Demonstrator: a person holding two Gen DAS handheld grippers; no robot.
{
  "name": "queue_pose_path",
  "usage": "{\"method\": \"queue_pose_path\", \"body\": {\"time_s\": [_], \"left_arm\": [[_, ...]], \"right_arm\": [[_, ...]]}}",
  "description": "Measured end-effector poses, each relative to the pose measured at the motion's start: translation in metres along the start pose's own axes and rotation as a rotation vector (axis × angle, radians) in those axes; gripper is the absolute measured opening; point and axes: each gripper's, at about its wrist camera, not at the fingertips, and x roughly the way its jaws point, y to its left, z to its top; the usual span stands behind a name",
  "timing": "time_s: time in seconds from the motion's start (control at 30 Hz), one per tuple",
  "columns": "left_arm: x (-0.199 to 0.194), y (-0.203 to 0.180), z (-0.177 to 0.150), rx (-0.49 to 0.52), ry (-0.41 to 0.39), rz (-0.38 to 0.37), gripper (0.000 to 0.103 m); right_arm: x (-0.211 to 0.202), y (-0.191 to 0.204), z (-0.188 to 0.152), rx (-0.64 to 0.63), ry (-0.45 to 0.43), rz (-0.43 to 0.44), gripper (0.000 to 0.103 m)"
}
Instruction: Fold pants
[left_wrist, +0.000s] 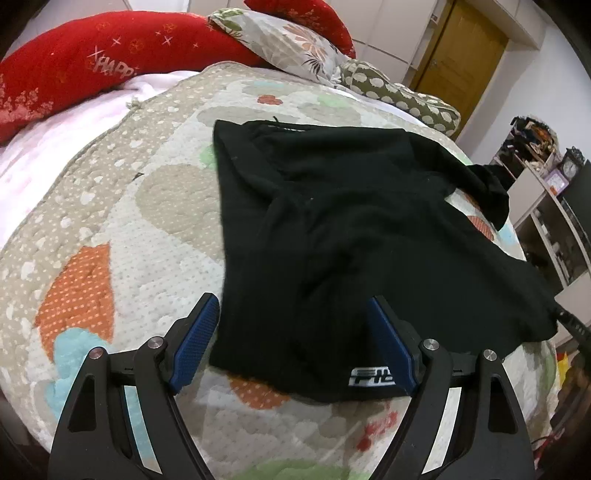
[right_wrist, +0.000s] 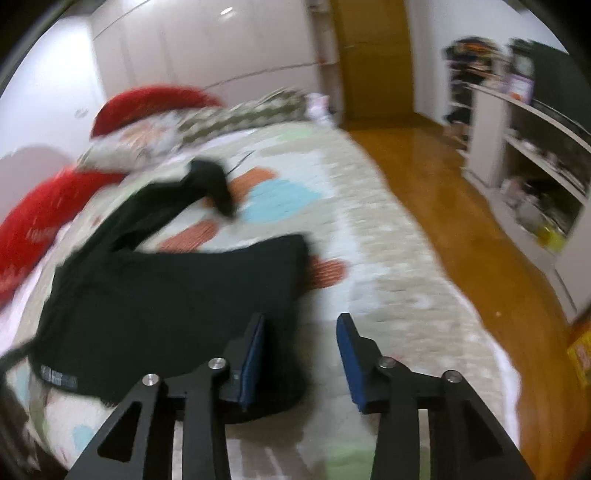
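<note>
Black pants (left_wrist: 332, 229) lay spread on the patterned quilt (left_wrist: 110, 221) of the bed, straight ahead of the left tongs (left_wrist: 291, 336), whose blue pads stood wide apart over the near hem by the white logo (left_wrist: 369, 377), gripping nothing. Right tongs (right_wrist: 301, 354) were also well open and empty, the pants (right_wrist: 166, 295) ahead and to their left, the left pad over cloth; view blurred. Red pillows (left_wrist: 92, 62) lay beyond the pants

Red pillow (left_wrist: 74, 62): I read "HAPPI" in pale letters, the rest cut off by the fold.
Pants (left_wrist: 351, 229): I see a white logo at the hem, partly covered; letters not clear.
Right wrist view: too blurred, nothing legible.
</note>
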Motion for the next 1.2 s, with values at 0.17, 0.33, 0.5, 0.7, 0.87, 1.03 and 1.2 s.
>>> {"method": "queue_pose_path", "body": {"time_s": [0.17, 0.33, 0.5, 0.7, 0.87, 1.03, 1.2], "left_arm": [[0.004, 0.017, -0.007, -0.093, 0.033, -0.035, 0.082], [0.012, -0.001, -0.009, -0.082, 0.016, -0.034, 0.082], [0.023, -0.009, -0.001, -0.095, 0.046, -0.122, 0.024], [-0.016, 0.025, 0.016, -0.118, -0.038, -0.080, 0.018], [-0.020, 0.057, 0.012, -0.161, -0.023, -0.012, 0.018], [-0.016, 0.048, 0.008, -0.119, -0.033, 0.043, 0.018], [-0.011, 0.048, 0.008, -0.134, -0.026, 0.043, 0.018]], "right_arm": [[0.000, -0.021, 0.006, 0.040, 0.003, -0.014, 0.045], [0.008, -0.025, 0.001, 0.100, 0.006, 0.054, 0.045], [0.009, -0.029, -0.001, 0.134, 0.018, 0.064, 0.045], [0.004, -0.022, 0.005, 0.122, 0.004, 0.079, 0.045], [0.011, -0.001, 0.006, 0.081, 0.030, 0.146, 0.046], [0.016, 0.018, -0.001, 0.025, 0.073, 0.166, 0.051], [0.043, 0.015, -0.010, 0.063, 0.113, 0.183, 0.057]]}}
